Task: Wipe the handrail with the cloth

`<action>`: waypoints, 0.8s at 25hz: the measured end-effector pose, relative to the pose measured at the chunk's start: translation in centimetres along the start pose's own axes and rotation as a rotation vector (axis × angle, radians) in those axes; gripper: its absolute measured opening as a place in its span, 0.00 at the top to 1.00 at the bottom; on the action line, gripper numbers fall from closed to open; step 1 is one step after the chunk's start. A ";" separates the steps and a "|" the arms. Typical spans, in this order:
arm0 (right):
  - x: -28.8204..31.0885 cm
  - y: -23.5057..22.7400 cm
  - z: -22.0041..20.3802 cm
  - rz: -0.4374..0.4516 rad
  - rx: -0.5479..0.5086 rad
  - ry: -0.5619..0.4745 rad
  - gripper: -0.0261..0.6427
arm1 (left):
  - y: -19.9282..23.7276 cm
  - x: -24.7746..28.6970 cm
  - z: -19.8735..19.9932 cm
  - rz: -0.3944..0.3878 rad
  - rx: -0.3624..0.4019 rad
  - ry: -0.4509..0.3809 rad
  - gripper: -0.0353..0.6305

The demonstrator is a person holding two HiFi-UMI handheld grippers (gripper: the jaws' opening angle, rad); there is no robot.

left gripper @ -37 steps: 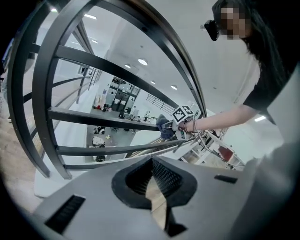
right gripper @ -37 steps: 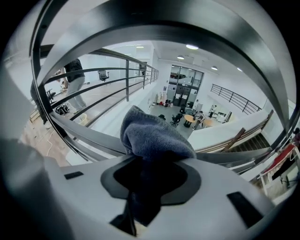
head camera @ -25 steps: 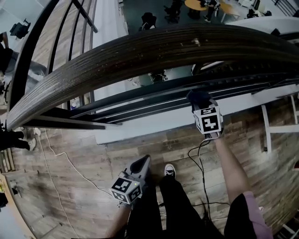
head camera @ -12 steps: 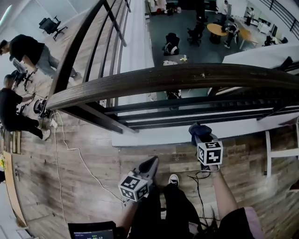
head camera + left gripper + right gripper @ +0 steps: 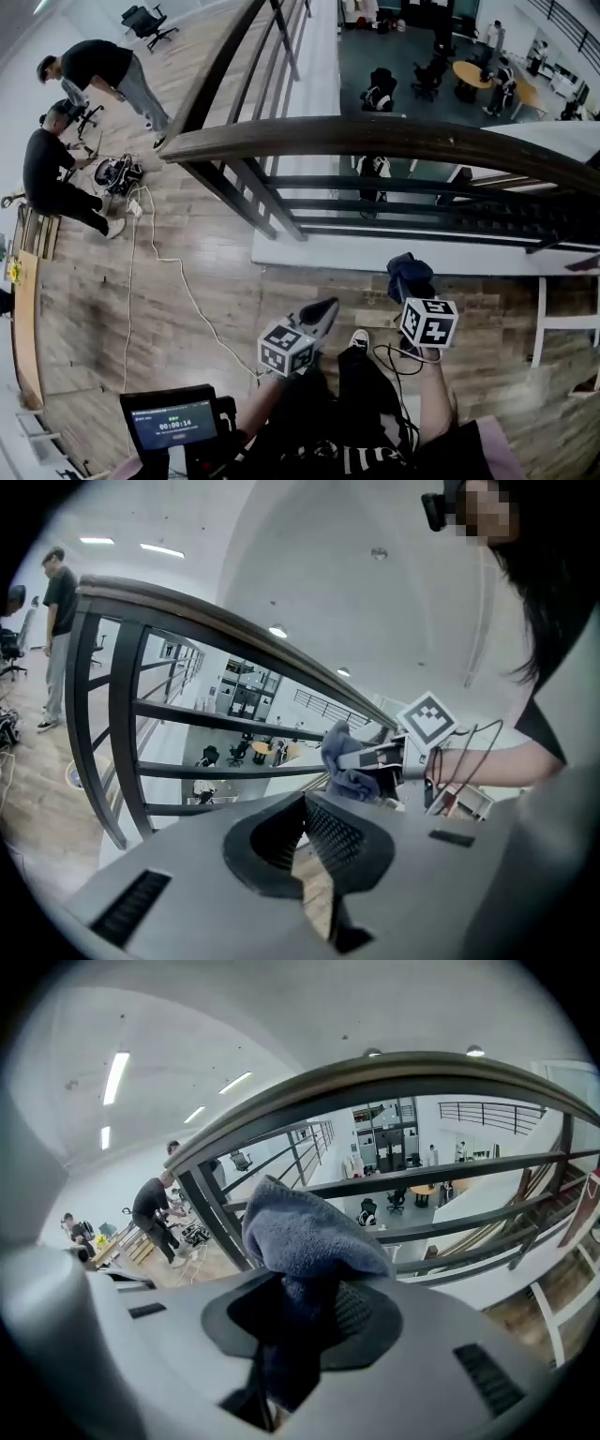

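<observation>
The dark wooden handrail (image 5: pixel 375 133) curves across the head view above black railing bars (image 5: pixel 281 183). Both grippers are held below it and nearer to me, apart from the rail. My right gripper (image 5: pixel 409 272) is shut on a dark blue cloth (image 5: pixel 412 279), which bulges out of its jaws (image 5: pixel 309 1232). In the right gripper view the handrail (image 5: pixel 375 1082) arches above the cloth without touching it. My left gripper (image 5: pixel 323 309) is shut with nothing in it, jaw tips together (image 5: pixel 305 797). Its view shows the handrail (image 5: pixel 216 621) and the cloth (image 5: pixel 342 761).
Two people (image 5: pixel 66 178) work on the wooden floor at the far left, with cables (image 5: pixel 141 244) trailing from them. A screen device (image 5: pixel 173 422) sits at the bottom left. A white frame (image 5: pixel 544 319) stands at the right. Beyond the railing is a lower floor with tables and chairs (image 5: pixel 469 75).
The head view has pulled back and the handrail looks smaller and farther. Both grippers have dropped away from the rail toward me; the right one still holds the cloth.
</observation>
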State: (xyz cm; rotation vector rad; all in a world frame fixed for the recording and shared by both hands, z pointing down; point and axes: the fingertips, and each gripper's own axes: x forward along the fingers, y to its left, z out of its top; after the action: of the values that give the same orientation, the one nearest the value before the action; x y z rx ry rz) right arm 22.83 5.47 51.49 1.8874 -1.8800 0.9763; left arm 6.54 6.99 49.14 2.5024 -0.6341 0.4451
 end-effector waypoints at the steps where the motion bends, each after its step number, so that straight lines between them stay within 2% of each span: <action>1: -0.2 1.5 -0.3 0.009 0.009 0.000 0.80 | 0.3 -0.9 0.2 -0.004 -0.004 -0.009 0.95; 3: -0.6 4.5 -0.8 0.024 0.044 -0.003 0.80 | 1.1 -2.8 0.7 -0.001 -0.001 -0.017 0.95; 7: -2.5 9.6 -2.5 0.021 0.106 -0.025 0.80 | 1.8 -6.6 0.8 -0.045 0.028 -0.054 0.95; 12: -6.8 16.1 -5.5 0.022 0.104 -0.050 0.80 | 1.1 -14.1 1.0 -0.049 0.076 -0.088 0.95; 20: -4.9 21.0 -10.0 0.022 0.133 -0.061 0.80 | 5.5 -17.5 -2.1 -0.067 0.081 -0.103 0.95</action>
State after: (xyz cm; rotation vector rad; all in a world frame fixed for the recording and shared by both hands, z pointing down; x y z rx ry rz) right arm 0.50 13.56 50.36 1.9961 -1.9165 1.0871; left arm -11.36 10.06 45.64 2.6287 -0.5800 0.3249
